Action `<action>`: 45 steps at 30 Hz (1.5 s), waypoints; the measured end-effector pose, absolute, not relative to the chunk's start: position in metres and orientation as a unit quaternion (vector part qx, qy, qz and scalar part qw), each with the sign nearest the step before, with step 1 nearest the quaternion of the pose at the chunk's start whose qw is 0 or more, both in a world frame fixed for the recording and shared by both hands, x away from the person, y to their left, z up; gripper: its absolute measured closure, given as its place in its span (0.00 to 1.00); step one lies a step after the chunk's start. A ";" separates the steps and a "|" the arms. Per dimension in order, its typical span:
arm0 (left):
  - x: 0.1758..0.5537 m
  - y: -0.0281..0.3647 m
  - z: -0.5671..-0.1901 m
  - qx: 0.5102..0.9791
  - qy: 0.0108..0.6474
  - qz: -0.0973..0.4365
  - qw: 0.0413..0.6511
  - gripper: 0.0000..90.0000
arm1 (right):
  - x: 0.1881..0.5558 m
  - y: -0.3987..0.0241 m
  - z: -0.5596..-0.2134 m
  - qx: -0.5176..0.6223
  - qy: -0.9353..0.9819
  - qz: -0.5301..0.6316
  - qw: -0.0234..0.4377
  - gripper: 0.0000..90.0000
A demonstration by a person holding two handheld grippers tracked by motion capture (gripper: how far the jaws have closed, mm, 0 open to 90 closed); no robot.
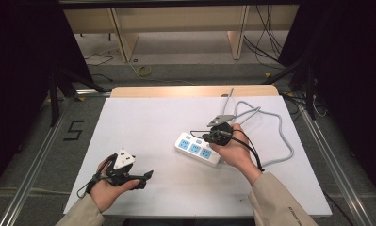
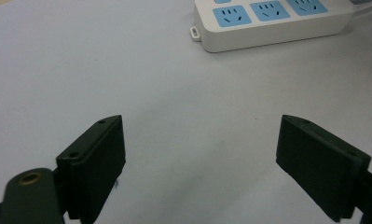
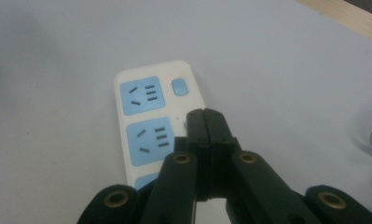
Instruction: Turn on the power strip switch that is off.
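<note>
On the floor beside the table [image 1: 143,117], tape [image 1: 74,130] reads "5".

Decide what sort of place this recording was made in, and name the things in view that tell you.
Probably a lab or workshop recording station: a white-topped table framed by metal rails, loose cables on the floor behind, and a white power strip laid out as a test item.

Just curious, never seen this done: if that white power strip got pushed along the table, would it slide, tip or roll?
The power strip would probably slide, not roll or tip: it lies flat and boxy. Its grey cable looks floppy, lying in loose loops, and may drag behind.
</note>
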State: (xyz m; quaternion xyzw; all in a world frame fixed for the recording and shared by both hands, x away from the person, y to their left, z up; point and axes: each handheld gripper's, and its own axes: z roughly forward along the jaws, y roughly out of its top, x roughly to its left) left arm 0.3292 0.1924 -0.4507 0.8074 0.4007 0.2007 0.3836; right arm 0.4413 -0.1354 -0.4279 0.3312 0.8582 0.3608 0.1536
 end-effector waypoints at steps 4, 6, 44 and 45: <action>0.329 0.193 -0.451 0.807 0.401 0.201 0.383 0.17 | 0.443 -0.132 -0.428 0.332 0.859 0.359 0.152 1.00; 0.329 0.192 -0.451 0.808 0.401 0.201 0.383 0.17 | 0.444 -0.131 -0.428 0.331 0.860 0.357 0.151 1.00; 0.329 0.193 -0.451 0.808 0.400 0.199 0.384 0.17 | 0.471 -0.105 -0.433 0.334 0.879 0.311 0.136 1.00; 0.329 0.193 -0.451 0.808 0.400 0.199 0.384 0.17 | 0.472 -0.105 -0.433 0.335 0.880 0.309 0.135 1.00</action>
